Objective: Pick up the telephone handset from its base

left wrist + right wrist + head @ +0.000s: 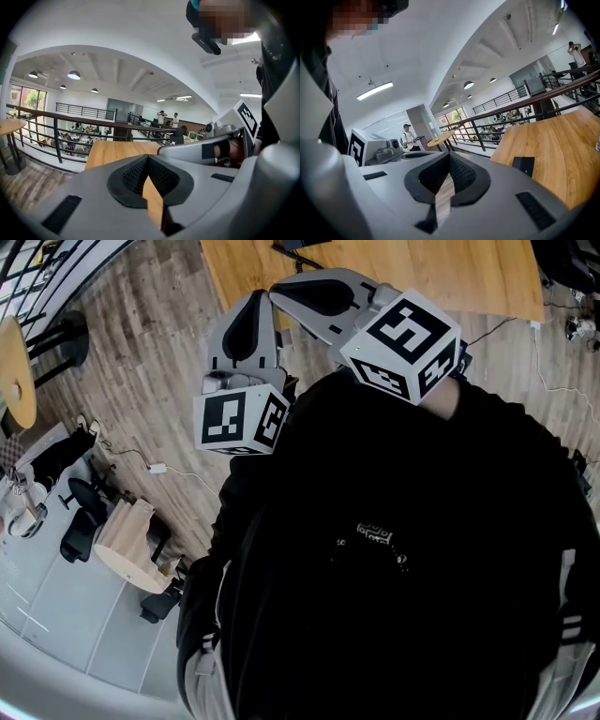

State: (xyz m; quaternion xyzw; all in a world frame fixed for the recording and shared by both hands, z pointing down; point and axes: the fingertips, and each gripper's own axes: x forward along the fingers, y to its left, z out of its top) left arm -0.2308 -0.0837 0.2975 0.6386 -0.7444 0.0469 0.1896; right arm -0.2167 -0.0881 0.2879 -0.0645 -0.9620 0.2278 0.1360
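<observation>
— While both grippers are held out in front of the dark-clothed body (394, 549), is anything gripped by them?

— Nothing is gripped. In the left gripper view the left gripper (148, 158) is seen fully closed. Its ribbed black pads (133, 176) are pressed together at the tips, and only a thin wedge of the wooden table (112, 152) is seen through the slit lower down. The right gripper (450, 155) is closed in the same way in its own view. A pale strip of background is shown in its slit and no object is between the pads.

— Where is the telephone handset, and which way is it pointed?

— It cannot be identified with certainty. A small black box-like object (523, 165) is seen lying on the table, close to the near left part as the right gripper view shows it. Perhaps it belongs to the telephone, but it is too small in the view for a handset, a base or a long axis to be made out. So no direction can be given for it.

— How are the grippers placed toward the table?

— In the head view both are pointed away from the body toward the table, with their tips close together at its near corner. The marker cubes (242, 420) are turned toward the camera. The black object is touched by neither gripper.
</observation>
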